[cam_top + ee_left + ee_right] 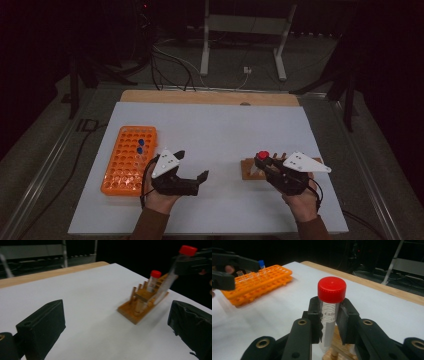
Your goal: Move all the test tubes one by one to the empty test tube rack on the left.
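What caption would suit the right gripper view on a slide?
Right tongs grip a red-capped tube above a wooden stand, orange rack beyond.

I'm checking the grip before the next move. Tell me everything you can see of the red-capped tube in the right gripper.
The tube is a clear plastic cylinder with printed graduation marks and a red ribbed screw cap. It stands roughly upright, clamped just below the cap between the jaws of the right gripper, above the wooden rack. Its lower end is hidden. From the left gripper view it leans slightly.

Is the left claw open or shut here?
Open. The left claw has its jaws wide apart with nothing between them; bare table shows in the gap.
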### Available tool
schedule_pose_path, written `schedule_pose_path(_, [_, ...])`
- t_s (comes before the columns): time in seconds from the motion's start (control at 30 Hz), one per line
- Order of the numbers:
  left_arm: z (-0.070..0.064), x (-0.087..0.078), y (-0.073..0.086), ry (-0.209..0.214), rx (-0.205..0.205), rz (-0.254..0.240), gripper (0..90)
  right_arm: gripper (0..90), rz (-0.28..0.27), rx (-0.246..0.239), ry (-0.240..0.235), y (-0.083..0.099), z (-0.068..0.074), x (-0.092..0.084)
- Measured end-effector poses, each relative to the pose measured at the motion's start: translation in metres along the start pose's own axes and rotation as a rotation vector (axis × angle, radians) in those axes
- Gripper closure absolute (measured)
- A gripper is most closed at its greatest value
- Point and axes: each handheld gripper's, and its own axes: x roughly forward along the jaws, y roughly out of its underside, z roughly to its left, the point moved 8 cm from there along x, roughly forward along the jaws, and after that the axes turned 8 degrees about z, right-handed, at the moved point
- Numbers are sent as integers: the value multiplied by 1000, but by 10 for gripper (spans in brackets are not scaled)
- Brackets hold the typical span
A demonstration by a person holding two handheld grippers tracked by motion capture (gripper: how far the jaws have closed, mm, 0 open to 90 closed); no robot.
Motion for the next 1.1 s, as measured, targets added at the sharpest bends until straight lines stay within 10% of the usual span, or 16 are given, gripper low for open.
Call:
schedule_pose_path(0.47, [-50,41,-2,133,89,54,168,747,10,-2,-74,0,22,12])
schedule_pose_path(1.1, [-78,76,-3,146,173,75,614,747,29,-11,-123,3,36,21])
